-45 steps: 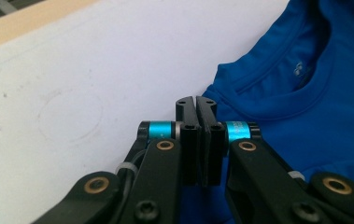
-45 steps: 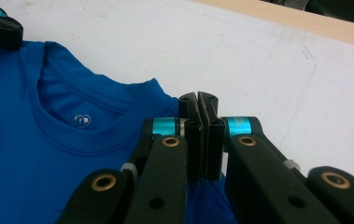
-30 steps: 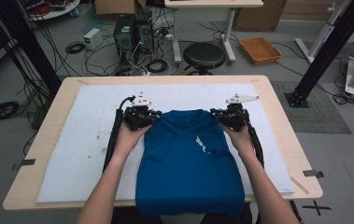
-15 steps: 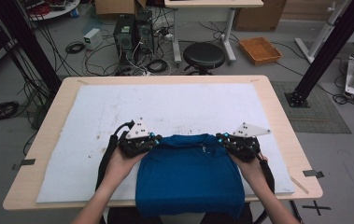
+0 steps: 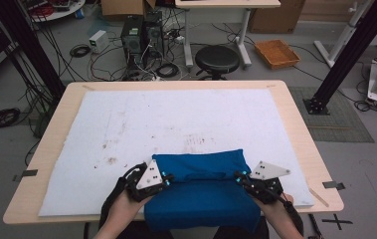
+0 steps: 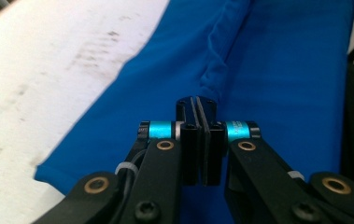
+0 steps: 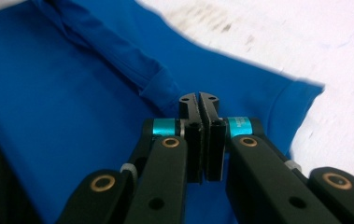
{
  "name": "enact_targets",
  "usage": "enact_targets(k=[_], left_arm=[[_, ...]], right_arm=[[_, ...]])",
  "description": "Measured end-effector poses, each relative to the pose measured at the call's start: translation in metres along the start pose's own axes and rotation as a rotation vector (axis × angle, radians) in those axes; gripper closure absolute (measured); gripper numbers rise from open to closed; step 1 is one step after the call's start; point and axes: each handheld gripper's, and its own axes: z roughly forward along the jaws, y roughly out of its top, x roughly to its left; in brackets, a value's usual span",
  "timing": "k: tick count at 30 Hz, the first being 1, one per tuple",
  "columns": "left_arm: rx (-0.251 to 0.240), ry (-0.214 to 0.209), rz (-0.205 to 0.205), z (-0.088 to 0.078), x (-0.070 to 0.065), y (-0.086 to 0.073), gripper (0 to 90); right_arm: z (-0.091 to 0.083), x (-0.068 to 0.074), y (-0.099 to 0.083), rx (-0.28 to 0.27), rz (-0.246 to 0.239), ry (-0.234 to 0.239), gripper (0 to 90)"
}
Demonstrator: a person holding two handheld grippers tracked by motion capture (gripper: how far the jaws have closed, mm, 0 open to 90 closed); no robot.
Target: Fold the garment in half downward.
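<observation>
I am folding a soft blue cloth shirt [image 5: 201, 191] on the big white felt mat [image 5: 126, 129] that covers the pale wooden table [image 5: 295, 119]. The shirt lies at the near edge of the mat, in the middle, and its near part hangs over the table edge toward me. On the left, my left gripper [image 5: 165, 178] has its two black jaws pressed tight together, and in the left gripper view [image 6: 198, 105] the tips sit right at a bunched fold of the blue cloth, so I think they pinch that fold, though the cloth between the pads is too thin to see. In the middle, the top layer is doubled over and makes a puffy ridge from one gripper to the other. On the right, my right gripper [image 5: 239, 178] is pressed shut the same way, and in the right gripper view [image 7: 199, 100] its tips meet the end of the same rolled fold. To do this step well, I think both hands should go down level and together, so the folded edge lands straight and its corners match. I should let go only when the cloth lies flat. The mat is wide and bare on the left, right and far side, so there is lots of room there. The near edge is close, so the shirt could slide off toward me.
</observation>
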Motion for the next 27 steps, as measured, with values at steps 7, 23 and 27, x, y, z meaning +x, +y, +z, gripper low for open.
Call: enact_targets(k=[7,23,27], left_arm=[[0.030,-0.014,-0.006,0.001,-0.012,-0.013,74.3],[-0.017,0.187,-0.345,0.016,0.077,-0.018,56.6],[0.044,0.189,-0.341,0.023,0.075,-0.028,65.3]], right_arm=[[-0.006,0.005,-0.011,0.031,-0.005,-0.004,81.3],[0.047,-0.077,0.022,-0.001,0.265,-0.070,68.5],[0.053,-0.081,0.015,0.035,0.252,-0.090,82.6]])
